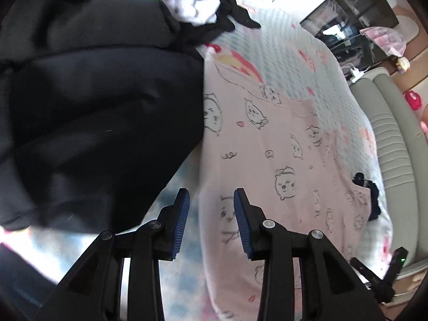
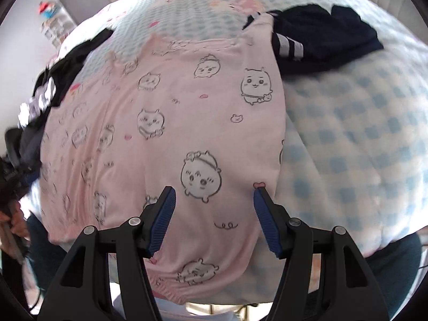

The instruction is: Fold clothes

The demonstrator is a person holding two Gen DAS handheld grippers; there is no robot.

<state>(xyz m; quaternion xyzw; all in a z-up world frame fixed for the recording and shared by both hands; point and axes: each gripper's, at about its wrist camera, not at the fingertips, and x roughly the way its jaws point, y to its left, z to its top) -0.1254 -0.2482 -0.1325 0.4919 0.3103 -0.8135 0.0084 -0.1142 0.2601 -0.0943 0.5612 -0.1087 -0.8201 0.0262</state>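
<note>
Both claws, left and right, are pointing steeply down with jaws apart, gripping nothing. Pink shirt is lying flat on the bed, beside dark clothes.

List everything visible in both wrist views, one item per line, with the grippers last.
pink garment: one, pale pink with cartoon animal prints, spread flat on the bed under both grippers
bedcover: one, light blue and white check with pink prints, beneath all the clothes
black garments: a large dark heap, count unclear, on the left of the left wrist view
white cloth: one crumpled piece, on the far end of that heap
navy garment: one, dark blue with white stripes, at the pink garment's far right corner
headboard: one, pale grey-green, padded, along the bed's edge
left gripper: black with blue pads, open, over the pink garment's edge
right gripper: black with blue pads, open, above the pink garment
</note>
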